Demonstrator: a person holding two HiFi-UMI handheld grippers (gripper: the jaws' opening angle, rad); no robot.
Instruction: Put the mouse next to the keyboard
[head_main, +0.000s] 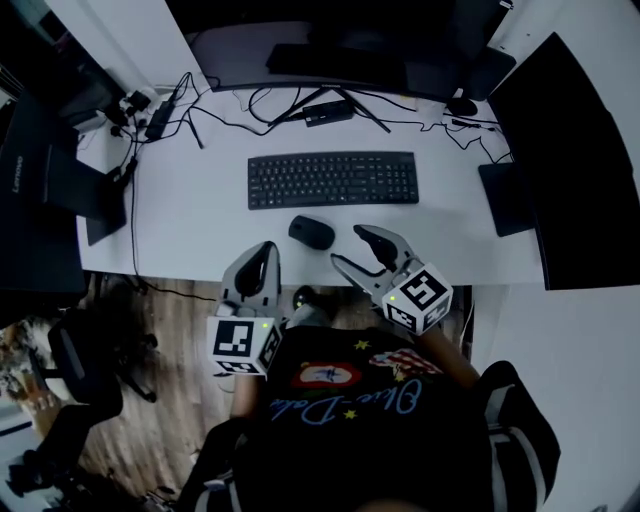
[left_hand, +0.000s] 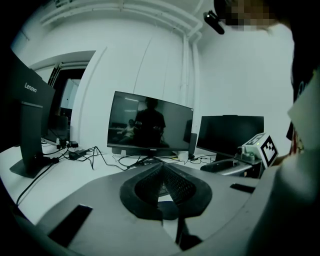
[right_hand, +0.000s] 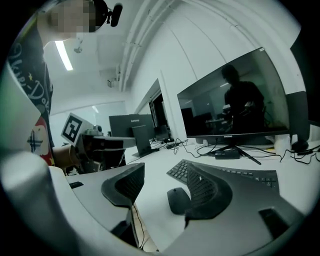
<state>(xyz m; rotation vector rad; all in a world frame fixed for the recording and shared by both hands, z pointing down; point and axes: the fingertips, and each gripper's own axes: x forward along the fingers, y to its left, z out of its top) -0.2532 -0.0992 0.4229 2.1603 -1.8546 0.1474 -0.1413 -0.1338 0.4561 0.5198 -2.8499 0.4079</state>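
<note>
1. The mouse (head_main: 312, 232) lay on the desk (head_main: 190, 215), just in front of the keyboard (head_main: 332, 180), close to its near edge and apart from it.
2. The right gripper (head_main: 347, 246) hovered just beside the mouse with its jaws spread wide. Nothing was between them and neither pad touched the mouse. In the right gripper view the mouse sat ahead of the jaws, partly behind the right-hand pad.
3. The left gripper (head_main: 263, 258) hung at the desk's front edge with its jaws closed together on nothing, taking no part.
4. My read: the mouse was either about to be picked up or already parked, and I could not tell which.
5. If a pick was next:
   - Centre the mouse between the pads first, since it sat off to one side.
   - Close across its flanks, low on the body, because the domed top would likely slip.
   - Lift only enough to clear the desk.
   - Set it down flat, parallel to the keyboard's edge, without nudging the keys.
   - Open fully before backing off.
6. Containers: none showed in any view. The desk held only monitors, cables (head_main: 280, 105) and the keyboard.
</note>
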